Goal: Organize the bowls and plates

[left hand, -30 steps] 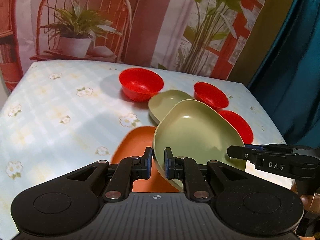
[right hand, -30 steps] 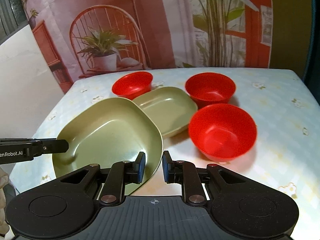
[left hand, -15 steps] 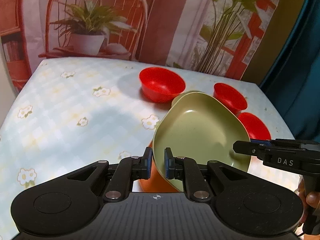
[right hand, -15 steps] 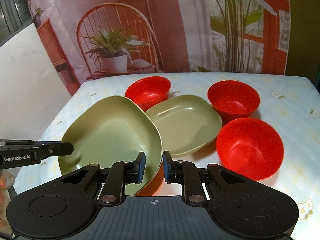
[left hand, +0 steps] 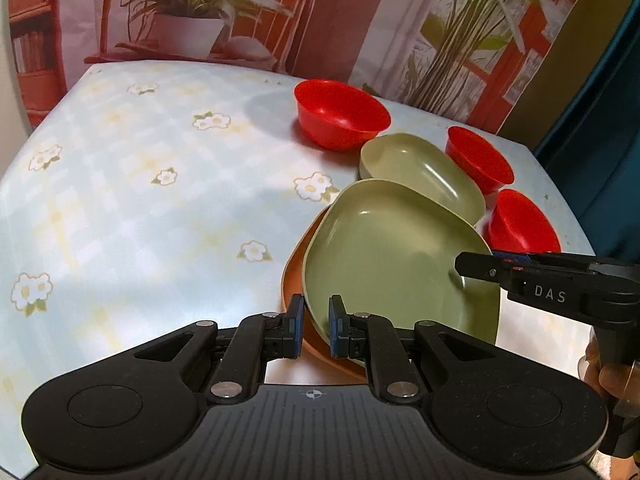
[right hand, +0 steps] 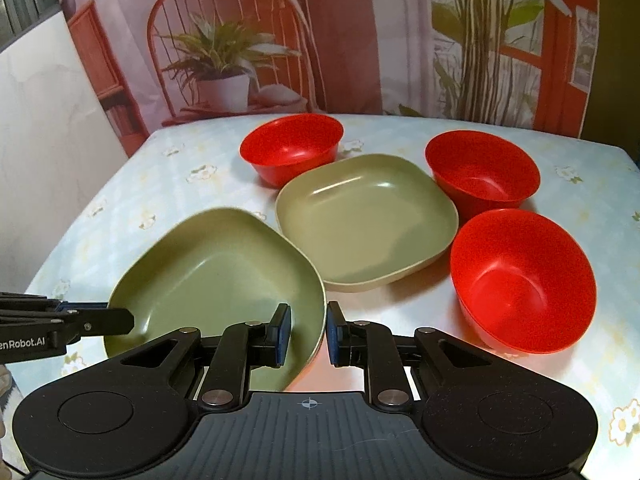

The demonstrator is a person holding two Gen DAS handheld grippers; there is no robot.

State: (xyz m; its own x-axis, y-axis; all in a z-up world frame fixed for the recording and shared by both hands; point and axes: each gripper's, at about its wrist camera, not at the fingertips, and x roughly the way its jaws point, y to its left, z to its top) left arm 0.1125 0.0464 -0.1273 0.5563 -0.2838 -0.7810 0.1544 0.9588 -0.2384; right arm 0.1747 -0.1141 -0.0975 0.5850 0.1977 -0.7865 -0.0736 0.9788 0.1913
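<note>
A green plate (left hand: 384, 256) (right hand: 216, 280) rests on an orange plate (left hand: 294, 280), whose rim shows beneath it. My left gripper (left hand: 314, 324) is shut on the green plate's near edge. My right gripper (right hand: 306, 330) straddles the plate's opposite rim with its jaws parted a little wider than the rim; it also shows in the left wrist view (left hand: 480, 266). A second green plate (left hand: 420, 176) (right hand: 366, 220) lies behind. Three red bowls (left hand: 340, 118) (left hand: 478, 158) (left hand: 520, 226) stand around it.
The table (left hand: 120, 200) has a pale blue flowered cloth. A printed backdrop with a chair and plants (right hand: 224, 60) hangs behind it. A teal curtain (left hand: 600, 120) is at the right, past the table's edge.
The green plate has come down from a tilted, raised hold onto the orange plate. The right gripper's jaws have parted slightly around the rim.
</note>
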